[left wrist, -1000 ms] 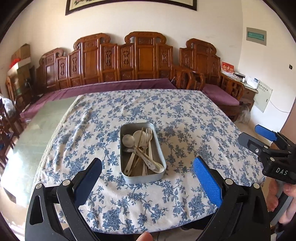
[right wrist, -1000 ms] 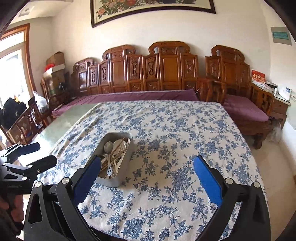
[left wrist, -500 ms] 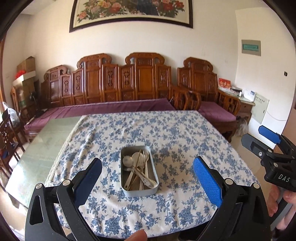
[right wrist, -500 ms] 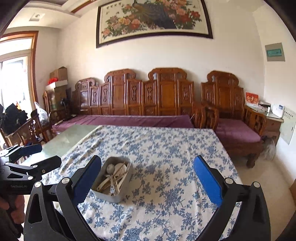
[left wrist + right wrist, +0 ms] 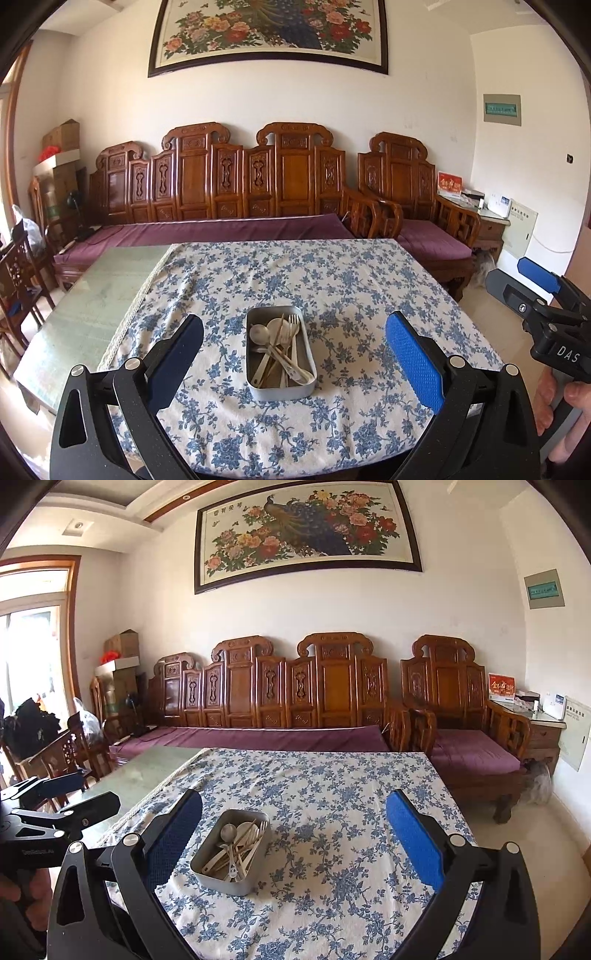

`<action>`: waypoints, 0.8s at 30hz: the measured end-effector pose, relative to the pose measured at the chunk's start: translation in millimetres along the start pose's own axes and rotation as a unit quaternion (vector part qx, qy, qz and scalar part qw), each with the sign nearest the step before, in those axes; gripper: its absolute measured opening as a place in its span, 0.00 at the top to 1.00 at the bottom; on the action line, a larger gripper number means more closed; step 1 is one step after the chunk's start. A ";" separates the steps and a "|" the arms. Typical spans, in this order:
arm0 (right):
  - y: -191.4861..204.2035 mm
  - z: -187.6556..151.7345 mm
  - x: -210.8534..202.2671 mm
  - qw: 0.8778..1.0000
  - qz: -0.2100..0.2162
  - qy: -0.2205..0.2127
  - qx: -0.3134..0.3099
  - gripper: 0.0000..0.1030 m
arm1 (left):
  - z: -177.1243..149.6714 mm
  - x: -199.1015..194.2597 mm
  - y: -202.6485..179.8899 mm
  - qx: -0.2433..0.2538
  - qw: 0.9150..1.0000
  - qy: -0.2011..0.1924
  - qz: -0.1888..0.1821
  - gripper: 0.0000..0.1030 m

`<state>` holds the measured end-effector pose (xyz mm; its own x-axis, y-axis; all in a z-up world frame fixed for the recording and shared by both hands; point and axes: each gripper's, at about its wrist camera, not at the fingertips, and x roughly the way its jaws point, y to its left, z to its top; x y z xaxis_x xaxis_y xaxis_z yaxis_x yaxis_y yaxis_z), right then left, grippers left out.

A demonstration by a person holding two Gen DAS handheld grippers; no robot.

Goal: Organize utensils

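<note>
A grey metal tin [image 5: 258,388] sits on the flowered tablecloth near the table's front edge; it also shows in the right wrist view [image 5: 207,872]. In it lie several pale utensils [image 5: 280,345]: spoons, a fork and chopsticks, also seen from the right wrist [image 5: 236,843]. My left gripper [image 5: 293,354] is open and empty, held back from the table with the tin between its fingers in view. My right gripper [image 5: 293,836] is open and empty, to the right of the tin. Each gripper shows in the other's view: the right one [image 5: 535,291] and the left one [image 5: 62,797].
The blue-flowered cloth [image 5: 332,280] covers most of the table; bare green glass tabletop [image 5: 103,288] lies at the left. A carved wooden bench with purple cushions [image 5: 229,229] stands behind the table, an armchair [image 5: 469,738] at the right, chairs at the left.
Both grippers have pulled back and tilted up from the table; the tin looks smaller and farther, and more of the wall and painting shows. Both stay open.
</note>
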<state>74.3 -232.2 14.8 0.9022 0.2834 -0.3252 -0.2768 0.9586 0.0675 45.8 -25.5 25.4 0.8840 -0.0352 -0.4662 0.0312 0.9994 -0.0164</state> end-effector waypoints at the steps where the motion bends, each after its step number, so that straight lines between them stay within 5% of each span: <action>1: -0.2 0.0 -0.4 1.000 0.000 0.000 0.001 0.03 | 0.2 -0.4 0.1 -0.001 1.000 -0.001 0.000 0.07; 24: 2.2 -2.5 4.4 1.000 0.000 0.004 0.004 0.03 | 0.9 -3.3 -0.7 -0.007 1.000 -0.004 -0.002 0.07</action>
<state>76.9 -228.9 11.1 0.8996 0.2837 -0.3320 -0.2748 0.9586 0.0745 43.3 -26.0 27.7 0.8873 -0.0397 -0.4595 0.0283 0.9991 -0.0318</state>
